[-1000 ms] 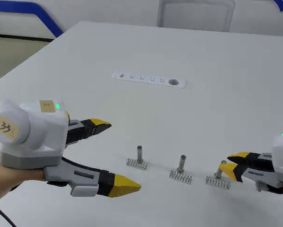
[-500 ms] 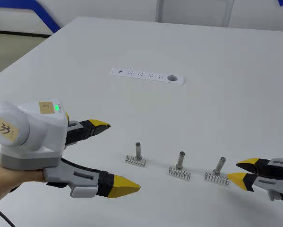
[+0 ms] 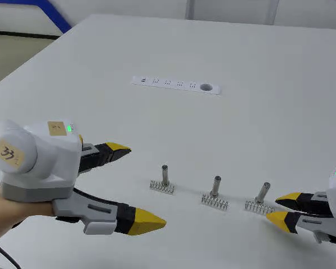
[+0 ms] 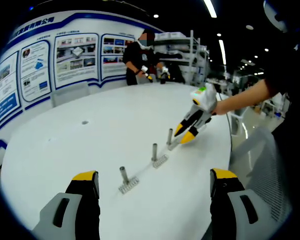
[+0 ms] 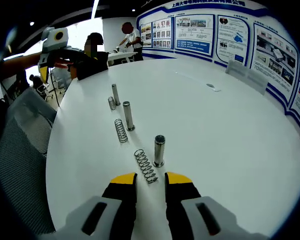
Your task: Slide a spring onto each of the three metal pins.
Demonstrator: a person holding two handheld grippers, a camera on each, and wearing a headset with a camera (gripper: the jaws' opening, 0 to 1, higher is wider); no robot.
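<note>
Three short grey metal pins stand upright in a row on the white table. A thin coiled spring lies flat beside each base. The left gripper gapes wide and empty. The right gripper is narrowly parted and empty, near the end spring.

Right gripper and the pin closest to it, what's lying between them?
A spring lies on the table, slightly beside the pin, its near end just ahead of the right gripper; the right gripper view shows it.
</note>
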